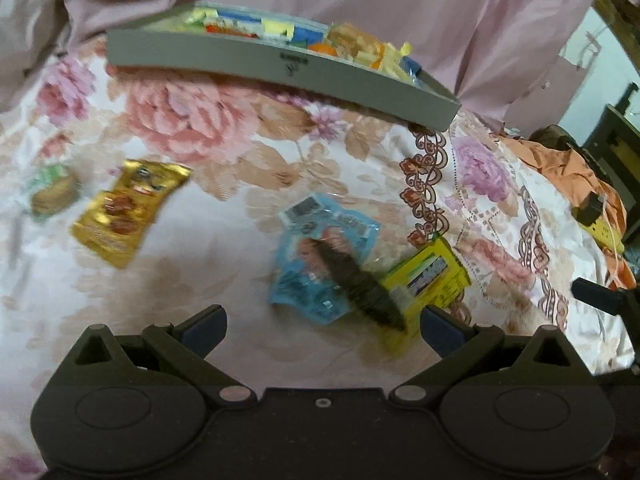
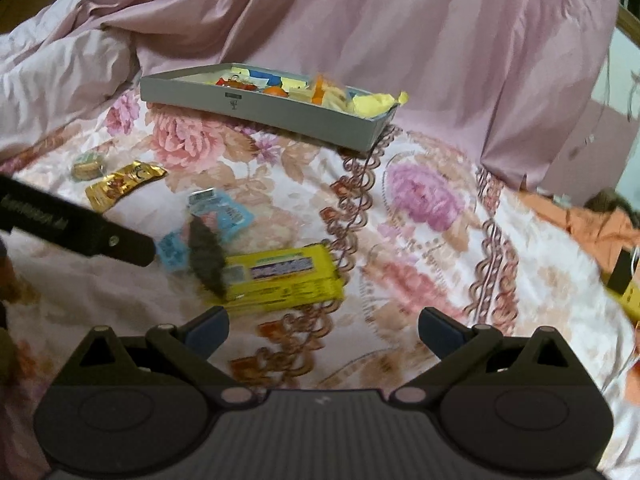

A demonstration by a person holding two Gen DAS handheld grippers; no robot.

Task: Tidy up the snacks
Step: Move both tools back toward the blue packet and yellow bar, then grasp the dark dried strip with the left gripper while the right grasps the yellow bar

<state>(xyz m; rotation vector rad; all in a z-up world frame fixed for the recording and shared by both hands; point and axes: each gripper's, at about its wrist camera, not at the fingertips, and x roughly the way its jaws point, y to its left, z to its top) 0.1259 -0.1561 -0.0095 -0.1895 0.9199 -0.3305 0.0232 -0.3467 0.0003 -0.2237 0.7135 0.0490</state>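
Note:
A grey tray [image 1: 248, 65] [image 2: 280, 114] holding several snack packets lies at the back of a floral bedspread. In front of it lie a gold packet [image 1: 128, 210] [image 2: 120, 185], a small green packet [image 1: 52, 192] [image 2: 89, 166], a blue packet [image 1: 316, 256] [image 2: 224, 216], a dark brown packet [image 1: 360, 284] [image 2: 206, 254] on top of it, and a yellow box [image 1: 430, 276] [image 2: 286, 278]. My left gripper [image 1: 322, 326] is open and empty just short of the blue packet. My right gripper [image 2: 322, 326] is open and empty, just short of the yellow box.
A pink blanket [image 2: 360, 20] is bunched behind the tray. Orange cloth [image 1: 568, 168] [image 2: 600, 224] and a yellow-black object [image 1: 596, 220] [image 2: 624, 284] lie at the right. The left gripper's arm [image 2: 76, 224] crosses the right wrist view at the left.

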